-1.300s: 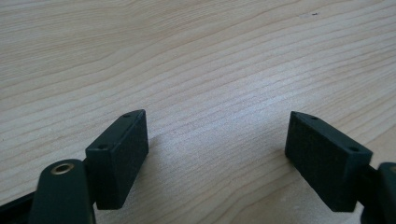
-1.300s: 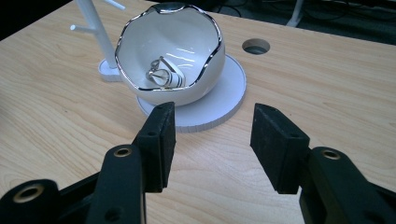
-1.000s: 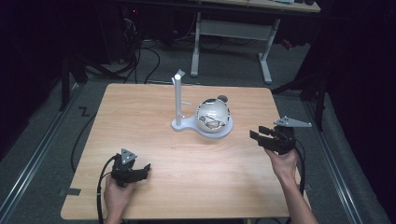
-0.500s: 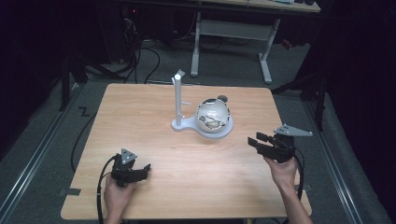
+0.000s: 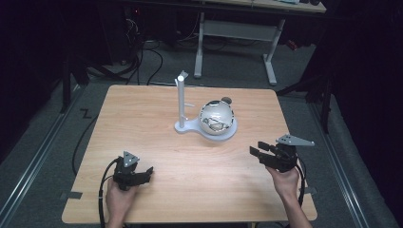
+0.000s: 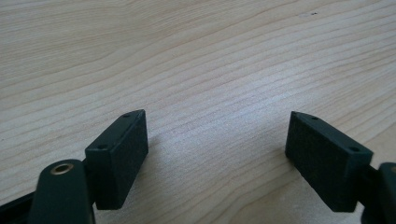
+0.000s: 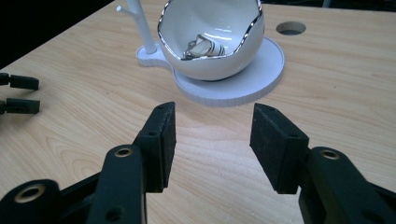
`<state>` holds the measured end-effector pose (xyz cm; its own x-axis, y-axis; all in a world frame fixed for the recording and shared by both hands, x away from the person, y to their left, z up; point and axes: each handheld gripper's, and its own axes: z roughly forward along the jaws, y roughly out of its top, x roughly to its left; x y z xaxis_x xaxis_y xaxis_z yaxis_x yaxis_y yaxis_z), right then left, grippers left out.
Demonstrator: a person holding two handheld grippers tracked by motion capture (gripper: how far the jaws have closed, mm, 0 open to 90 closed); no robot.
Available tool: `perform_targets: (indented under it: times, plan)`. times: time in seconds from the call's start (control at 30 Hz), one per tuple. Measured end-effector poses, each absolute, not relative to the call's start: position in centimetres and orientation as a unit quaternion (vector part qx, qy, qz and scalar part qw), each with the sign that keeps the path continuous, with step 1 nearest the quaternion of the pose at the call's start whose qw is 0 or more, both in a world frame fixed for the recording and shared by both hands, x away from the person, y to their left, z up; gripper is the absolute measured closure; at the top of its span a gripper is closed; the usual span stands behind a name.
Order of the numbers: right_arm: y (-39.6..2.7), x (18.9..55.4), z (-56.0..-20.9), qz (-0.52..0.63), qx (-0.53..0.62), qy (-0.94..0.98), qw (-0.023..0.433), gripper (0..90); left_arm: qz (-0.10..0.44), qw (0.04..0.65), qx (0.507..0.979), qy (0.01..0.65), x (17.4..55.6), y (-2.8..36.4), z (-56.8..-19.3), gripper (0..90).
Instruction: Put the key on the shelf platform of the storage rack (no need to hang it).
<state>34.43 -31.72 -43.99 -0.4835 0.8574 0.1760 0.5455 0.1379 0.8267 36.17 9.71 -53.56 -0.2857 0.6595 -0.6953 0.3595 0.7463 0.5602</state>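
Observation:
A white bowl (image 5: pixel 217 117) with a silvery rim sits on the round white base (image 5: pixel 229 133) of a stand, beside its upright post (image 5: pixel 181 99). In the right gripper view the bowl (image 7: pixel 215 56) holds a small metallic piece (image 7: pixel 201 47). My right gripper (image 5: pixel 255 151) hovers low over the table's right side and points left toward the stand. It is open, with bare wood between its pads (image 7: pixel 212 140). My left gripper (image 5: pixel 148 171) rests near the front left, its jaws spread wide over bare wood (image 6: pixel 215 144).
A round hole (image 7: pixel 290 28) pierces the wooden table (image 5: pixel 142 123) just behind the stand. The left gripper's two jaw tips (image 7: pixel 18 93) show at the left edge of the right gripper view. Dark floor, cables and a desk frame (image 5: pixel 235 33) lie beyond the table.
My right gripper has sunk and drawn back toward the near edge of the table, its jaw gap unchanged. The left gripper has stayed put.

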Motion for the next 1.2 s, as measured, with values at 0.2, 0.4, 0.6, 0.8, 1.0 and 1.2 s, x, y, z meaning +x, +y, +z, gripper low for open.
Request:
perform_targets:
  times: [0.2,0.4,0.6,0.8,1.0,1.2]
  plan:
    - [-31.6,34.3,-44.8,0.448,0.480,0.736,0.166,50.9,0.149,0.502,0.323,0.788,36.2,9.7,-53.6,21.6]
    - [-31.3,34.2,-45.4,0.447,0.482,0.736,0.159,50.9,0.149,0.503,0.323,0.788,36.2,9.7,-53.6,21.6]
    - [-31.1,34.1,-45.8,0.451,0.481,0.735,0.157,50.9,0.149,0.502,0.323,0.788,36.2,9.7,-53.6,21.6]
    - [-30.0,34.4,-46.4,0.455,0.480,0.735,0.150,50.9,0.149,0.503,0.323,0.788,36.2,9.7,-53.6,21.6]
    - [-29.0,34.7,-47.1,0.456,0.474,0.739,0.146,50.9,0.149,0.502,0.323,0.788,36.2,9.7,-53.6,21.6]
    - [-28.5,34.9,-47.9,0.453,0.474,0.742,0.143,51.0,0.149,0.503,0.324,0.788,36.2,9.7,-53.6,21.6]
